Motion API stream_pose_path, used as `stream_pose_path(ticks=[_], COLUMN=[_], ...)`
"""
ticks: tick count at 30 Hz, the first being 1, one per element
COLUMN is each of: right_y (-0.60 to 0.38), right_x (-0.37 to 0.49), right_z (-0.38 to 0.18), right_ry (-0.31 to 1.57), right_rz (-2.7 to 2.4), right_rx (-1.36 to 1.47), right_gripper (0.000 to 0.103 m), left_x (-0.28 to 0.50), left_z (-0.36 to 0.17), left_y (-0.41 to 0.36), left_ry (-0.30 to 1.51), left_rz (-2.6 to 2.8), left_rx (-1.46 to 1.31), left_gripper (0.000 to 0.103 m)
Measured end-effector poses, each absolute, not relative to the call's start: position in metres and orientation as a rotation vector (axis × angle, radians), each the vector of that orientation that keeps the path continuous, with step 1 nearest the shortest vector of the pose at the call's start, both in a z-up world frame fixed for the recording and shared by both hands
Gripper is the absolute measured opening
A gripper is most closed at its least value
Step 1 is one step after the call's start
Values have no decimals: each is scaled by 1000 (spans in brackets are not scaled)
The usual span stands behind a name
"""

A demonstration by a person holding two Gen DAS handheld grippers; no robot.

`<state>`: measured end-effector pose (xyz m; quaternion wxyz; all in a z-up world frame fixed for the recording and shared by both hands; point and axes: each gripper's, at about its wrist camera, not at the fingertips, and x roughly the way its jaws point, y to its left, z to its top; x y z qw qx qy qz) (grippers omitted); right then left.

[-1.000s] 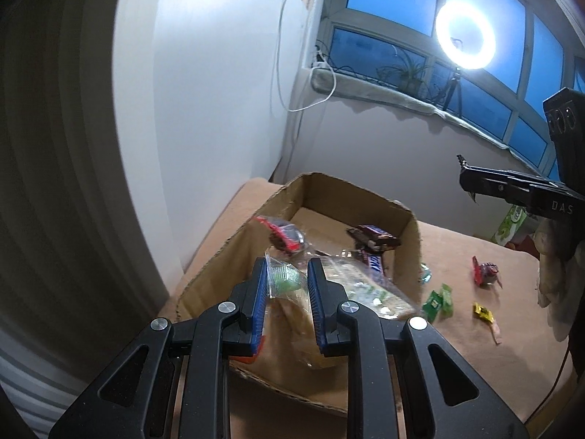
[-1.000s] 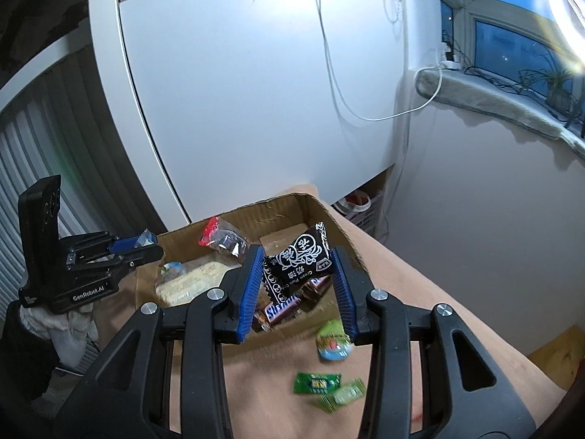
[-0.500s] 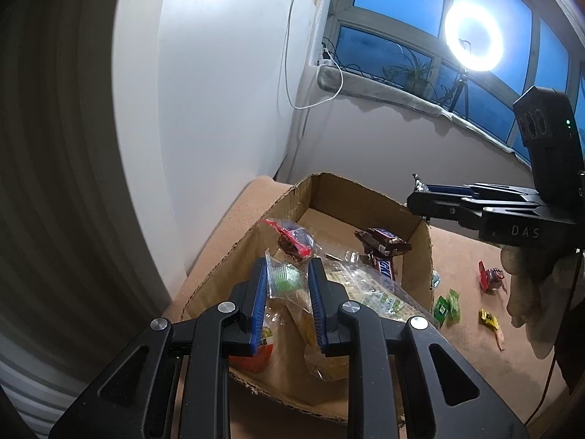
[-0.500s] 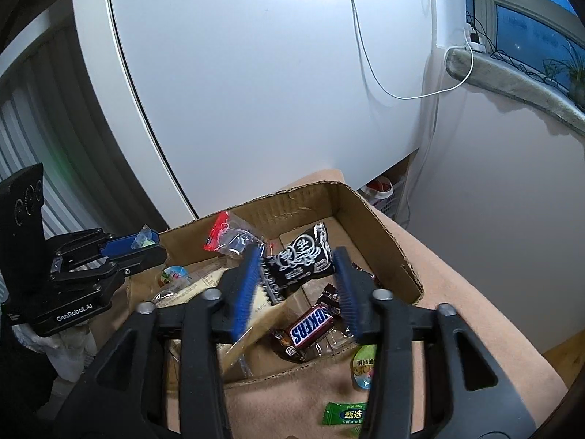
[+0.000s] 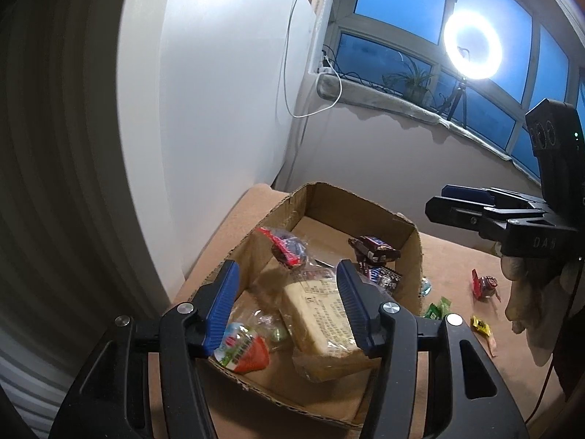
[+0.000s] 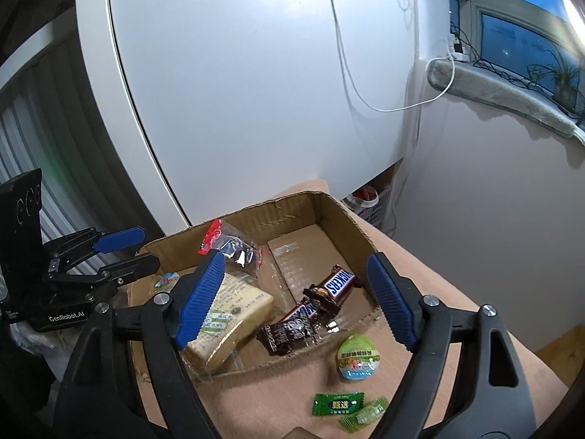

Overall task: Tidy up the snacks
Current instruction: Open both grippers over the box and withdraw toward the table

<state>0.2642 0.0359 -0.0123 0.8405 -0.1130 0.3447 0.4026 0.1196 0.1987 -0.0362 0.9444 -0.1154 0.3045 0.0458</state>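
Observation:
A cardboard box (image 5: 398,225) (image 6: 351,216) sits on the tan table. Inside lie a wrapped yellow cake (image 5: 321,314) (image 6: 234,311), a red-edged clear packet (image 5: 287,247) (image 6: 228,243), Snickers bars (image 6: 338,283) (image 5: 373,247), a black candy packet (image 6: 289,331) and a small jelly cup (image 5: 243,347). My left gripper (image 5: 287,303) is open and empty above the box's near end. My right gripper (image 6: 294,298) is open and empty above the box. Each gripper shows in the other's view, the left (image 6: 117,250) and the right (image 5: 460,201).
Loose on the table beside the box: a round green jelly cup (image 6: 356,356), green candies (image 6: 338,404) (image 5: 437,309), a red sweet (image 5: 482,285) and a yellow sweet (image 5: 480,325). A white wall panel stands behind the box. A ring light (image 5: 471,45) shines by the window.
Both grippers have opened. The left let go of the small green-topped packet and the right dropped the black candy packet; both now lie in the box.

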Motion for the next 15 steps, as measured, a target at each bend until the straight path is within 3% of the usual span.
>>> stream_pose_path(ticks=[15], right_y=[-52], right_x=[258], right_z=[8], right_ry=[699], right_rz=[756], right_rx=[-178], right_gripper=[83], left_x=[113], left_z=[-19], left_y=[157], left_ry=[584], left_rz=[33], left_rx=[-209], left_gripper=[54])
